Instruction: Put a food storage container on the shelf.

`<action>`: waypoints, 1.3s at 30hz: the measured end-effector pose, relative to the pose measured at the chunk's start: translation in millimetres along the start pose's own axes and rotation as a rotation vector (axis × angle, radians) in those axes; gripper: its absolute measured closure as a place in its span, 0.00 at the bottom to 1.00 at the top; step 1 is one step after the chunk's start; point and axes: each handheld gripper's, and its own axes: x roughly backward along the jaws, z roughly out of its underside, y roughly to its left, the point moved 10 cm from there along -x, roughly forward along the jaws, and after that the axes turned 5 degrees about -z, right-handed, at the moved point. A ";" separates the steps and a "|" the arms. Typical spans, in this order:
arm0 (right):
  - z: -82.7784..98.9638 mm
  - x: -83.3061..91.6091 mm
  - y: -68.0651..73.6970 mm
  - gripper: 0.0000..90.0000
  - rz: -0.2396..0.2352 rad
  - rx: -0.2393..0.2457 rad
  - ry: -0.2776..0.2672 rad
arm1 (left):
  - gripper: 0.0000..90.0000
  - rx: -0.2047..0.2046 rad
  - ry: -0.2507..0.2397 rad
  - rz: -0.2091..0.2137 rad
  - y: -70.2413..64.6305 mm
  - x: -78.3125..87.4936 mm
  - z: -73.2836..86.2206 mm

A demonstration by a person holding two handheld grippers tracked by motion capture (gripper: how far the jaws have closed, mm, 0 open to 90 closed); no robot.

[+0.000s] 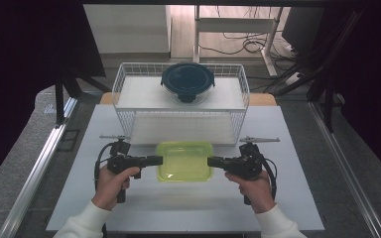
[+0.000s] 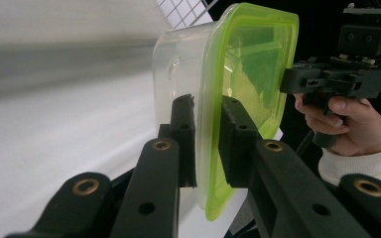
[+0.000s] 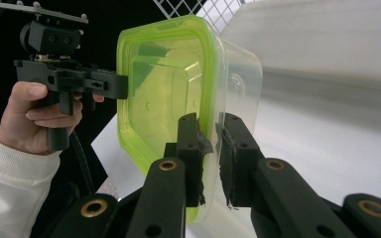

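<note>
My left gripper (image 1: 159, 160) pinches the left rim of the green-lidded container (image 1: 185, 160); jaws pressed on the lid edge, one pad above, one below, clear in the left gripper view (image 2: 207, 144); my right gripper (image 1: 210, 161) pinches the container's right rim the same way (image 3: 209, 148); container sits between both grippers, level, lid up, body see-through; it is just in front of the white wire basket (image 1: 124, 79), over the white table (image 1: 178, 208); whether it touches the table I cannot tell; a round dark-lidded bowl (image 1: 187, 82) sits in the basket's top tier, behind the container, well apart from it; my hands (image 1: 110, 184) grip both handles, white sleeves (image 1: 82, 225) showing.
</note>
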 end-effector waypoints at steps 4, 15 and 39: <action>-9.6 4.4 5.1 0.88 -0.001 0.011 -0.013 | 0.88 -0.014 -0.007 0.000 -5.7 3.7 -10.6; -46.3 15.7 23.9 0.88 0.001 0.072 -0.045 | 0.88 -0.061 -0.055 0.003 -24.3 20.7 -44.3; -115.2 37.8 53.2 0.88 0.025 0.143 -0.110 | 0.88 -0.156 -0.098 -0.018 -60.4 48.0 -114.7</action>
